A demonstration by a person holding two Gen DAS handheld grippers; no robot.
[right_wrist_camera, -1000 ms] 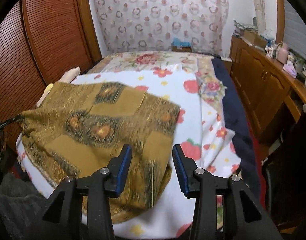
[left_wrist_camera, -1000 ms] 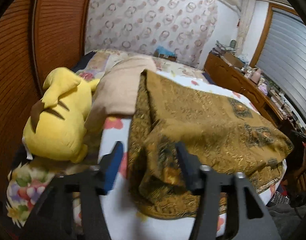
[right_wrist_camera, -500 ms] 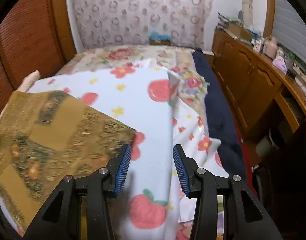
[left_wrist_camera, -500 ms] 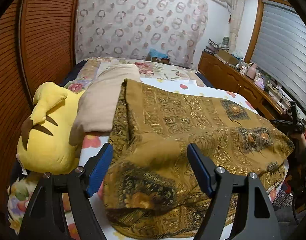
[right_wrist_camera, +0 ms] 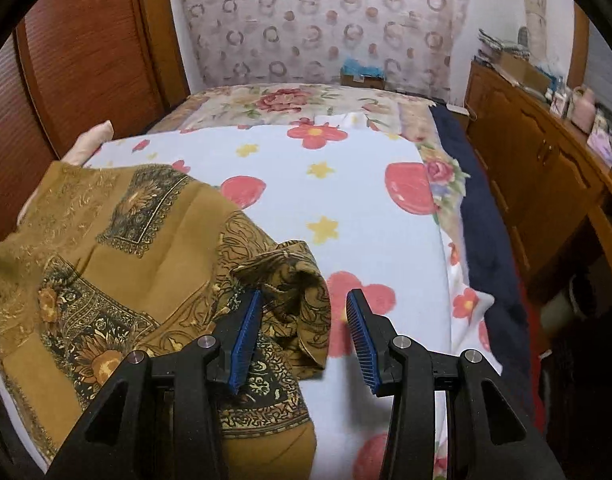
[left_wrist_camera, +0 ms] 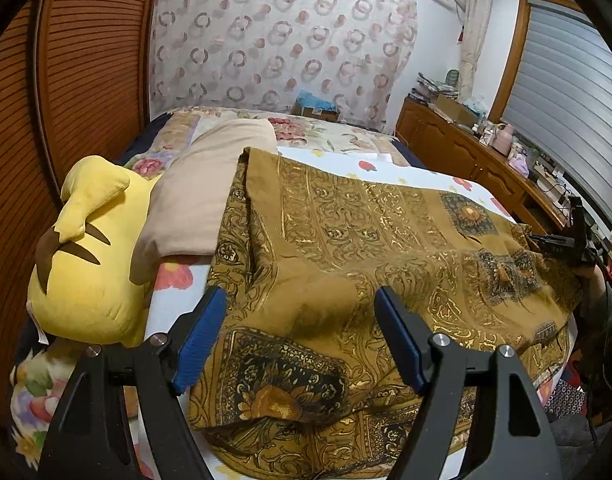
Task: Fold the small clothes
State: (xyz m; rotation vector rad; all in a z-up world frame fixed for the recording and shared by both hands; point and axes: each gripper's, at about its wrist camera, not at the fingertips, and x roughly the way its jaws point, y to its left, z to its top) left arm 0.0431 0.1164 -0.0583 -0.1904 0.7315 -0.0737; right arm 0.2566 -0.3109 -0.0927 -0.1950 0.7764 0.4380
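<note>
- The left gripper (left_wrist_camera: pixel 301 340) has its jaws spread wide, nothing pinched. The blue pads (left_wrist_camera: pixel 199 342) sit on either side of a hump in the brown patterned garment (left_wrist_camera: pixel 346 240), with clear gaps to the cloth.
- That garment is spread over the white fruit-print sheet (right_wrist_camera: pixel 346 184), running from right under the left gripper off to its right, up to the bed's edge.
- To the left of the left gripper there's a yellow plush toy (left_wrist_camera: pixel 89 248), and ahead of it, a beige pillow (left_wrist_camera: pixel 209 184) lying along the garment's left edge.
- The right gripper (right_wrist_camera: pixel 303 332) is partly open, not gripping. A curled-over corner of the garment lies between its pads, next to the left pad; can't tell if they touch.
- Right of the right gripper: bare sheet, then a wooden cabinet (right_wrist_camera: pixel 538 160) well off to the side.
</note>
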